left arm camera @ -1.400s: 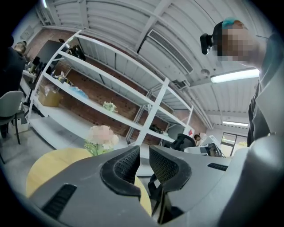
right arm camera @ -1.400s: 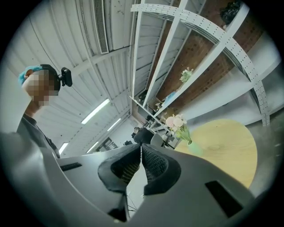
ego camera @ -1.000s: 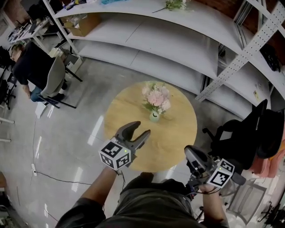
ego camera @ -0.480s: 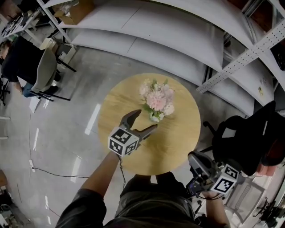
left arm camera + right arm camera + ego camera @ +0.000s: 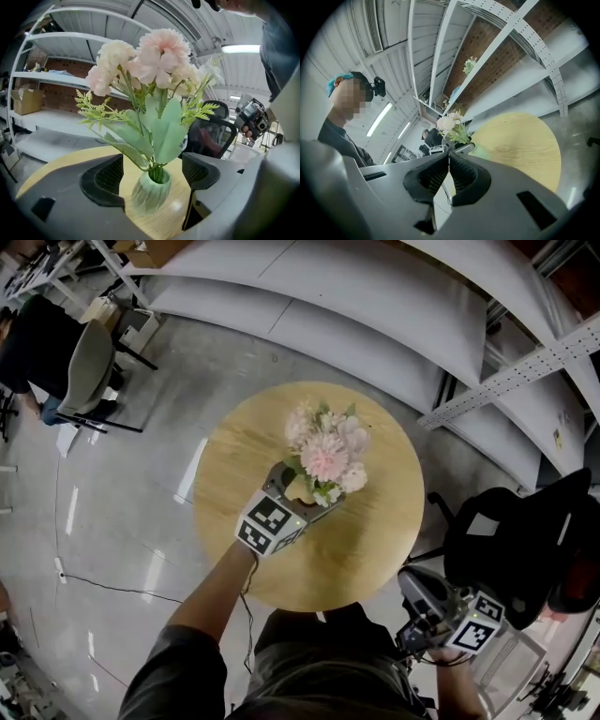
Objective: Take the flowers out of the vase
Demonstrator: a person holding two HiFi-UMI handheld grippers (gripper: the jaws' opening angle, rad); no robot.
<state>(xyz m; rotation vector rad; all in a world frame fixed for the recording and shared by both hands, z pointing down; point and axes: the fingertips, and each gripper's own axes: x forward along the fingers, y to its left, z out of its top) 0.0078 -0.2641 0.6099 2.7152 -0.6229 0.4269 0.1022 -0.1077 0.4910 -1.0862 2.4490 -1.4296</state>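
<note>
- Left gripper (image 5: 305, 495): jaws spread wide and opening. The vase stands between them, and neither pad appears to touch it. It reaches in from the person's side, tipped a little downward.
- Vase (image 5: 150, 194): small, pale green and ribbed. It stands upright near the middle of the round wooden table (image 5: 375, 549), directly ahead of the left gripper and level with its pads.
- Flowers (image 5: 150, 61): a pink and cream bunch with green leaves, all in the vase. The stems run straight up from the vase mouth, so the long axis is vertical and crosses the gripper's line of reach. The blooms sit above the jaws.
- Right gripper (image 5: 449, 164): jaws pressed together with nothing between them. It is held off the near edge of the table, well apart from the vase, so the left gripper is much the nearer.
- Judgement: the left gripper looks placed to steady the vase body, not the stems. Lifting the flowers out would call for a straight upward pull.
- Writing: no brand or label can be read. The only print is the black-and-white square markers on each gripper's cube (image 5: 272, 524). The vase's far side is unseen and may carry a mark.
</note>
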